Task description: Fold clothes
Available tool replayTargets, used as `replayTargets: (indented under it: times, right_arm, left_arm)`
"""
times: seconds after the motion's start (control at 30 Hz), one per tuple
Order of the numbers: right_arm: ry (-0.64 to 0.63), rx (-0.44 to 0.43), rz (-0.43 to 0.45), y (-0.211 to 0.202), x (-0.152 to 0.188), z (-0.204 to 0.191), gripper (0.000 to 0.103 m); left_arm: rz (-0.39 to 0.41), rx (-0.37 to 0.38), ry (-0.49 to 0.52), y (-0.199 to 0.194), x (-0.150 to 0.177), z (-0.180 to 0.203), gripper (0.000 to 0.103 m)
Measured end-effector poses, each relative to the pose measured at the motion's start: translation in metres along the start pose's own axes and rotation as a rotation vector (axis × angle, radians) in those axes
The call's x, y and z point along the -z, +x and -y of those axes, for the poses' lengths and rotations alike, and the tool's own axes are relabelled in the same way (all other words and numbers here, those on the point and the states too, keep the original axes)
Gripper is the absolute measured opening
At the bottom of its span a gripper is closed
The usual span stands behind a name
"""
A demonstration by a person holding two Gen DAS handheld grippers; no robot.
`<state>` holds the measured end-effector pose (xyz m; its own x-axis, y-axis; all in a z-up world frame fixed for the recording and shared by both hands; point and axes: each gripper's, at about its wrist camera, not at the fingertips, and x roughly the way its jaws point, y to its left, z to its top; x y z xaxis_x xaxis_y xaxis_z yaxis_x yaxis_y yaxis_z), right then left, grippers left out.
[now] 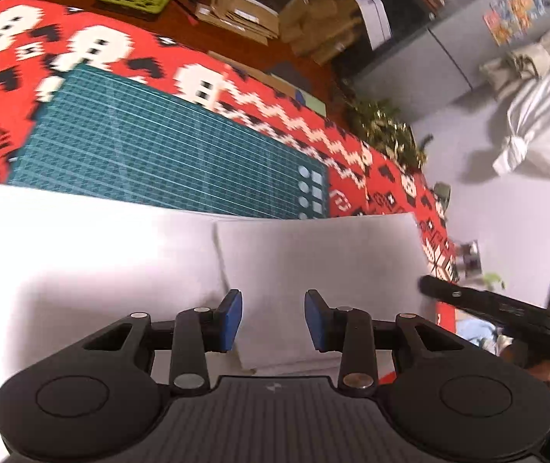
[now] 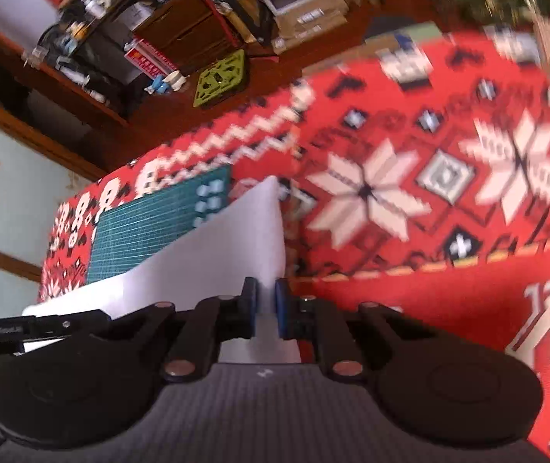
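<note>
A lived-in room of a home, used also as a hobby corner.

A red patterned blanket [image 2: 410, 146] covers the work surface, with a green cutting mat [image 1: 167, 154] on it. Behind stand a crowded wooden shelf [image 2: 93, 58], stacked cardboard boxes [image 1: 313, 27], a potted plant [image 1: 387, 131] and colourful pictures [image 1: 518, 15] on a grey wall.

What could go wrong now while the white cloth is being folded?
1. Only the right gripper pinches the white cloth; the left gripper is open, so the fold may go crooked.
2. The grip is near the cloth's edge, so it might slip out.
3. Dragging could shift the green cutting mat.
</note>
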<state>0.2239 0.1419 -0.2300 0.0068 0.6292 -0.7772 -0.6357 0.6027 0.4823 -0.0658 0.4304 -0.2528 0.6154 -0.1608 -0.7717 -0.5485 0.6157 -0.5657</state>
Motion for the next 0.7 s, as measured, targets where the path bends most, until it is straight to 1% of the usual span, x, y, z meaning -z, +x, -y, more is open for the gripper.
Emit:
replayTargets:
  times: [0.1,0.23,0.3,0.5,0.6,0.7]
  right_arm:
    - [-0.065,0.069,0.025,-0.018,-0.005,-0.040,0.010]
    - [-0.089,0.170,0.063,-0.044,-0.001,-0.104,0.010]
    - [-0.110,0.230,0.080,-0.055,0.004,-0.144,0.010]
    - [-0.213,0.329,0.103,-0.060,0.029,-0.280,0.010]
    - [-0.252,0.339,0.075,-0.037,0.047,-0.344,0.010]
    - [-0.281,0.326,0.044,0.002,0.069,-0.398,0.010]
  left_arm:
    - [-0.002,0.043,0.023,-0.021,-0.004,-0.019,0.035]
    - [-0.014,0.090,0.065,-0.062,-0.016,-0.045,0.035]
    - [-0.008,0.099,0.077,-0.085,-0.020,-0.062,0.035]
    - [0.034,0.104,0.090,-0.152,-0.026,-0.116,0.035]
    - [0.068,0.089,0.009,-0.176,-0.019,-0.152,0.035]
    - [0.081,0.069,-0.053,-0.189,-0.011,-0.183,0.035]
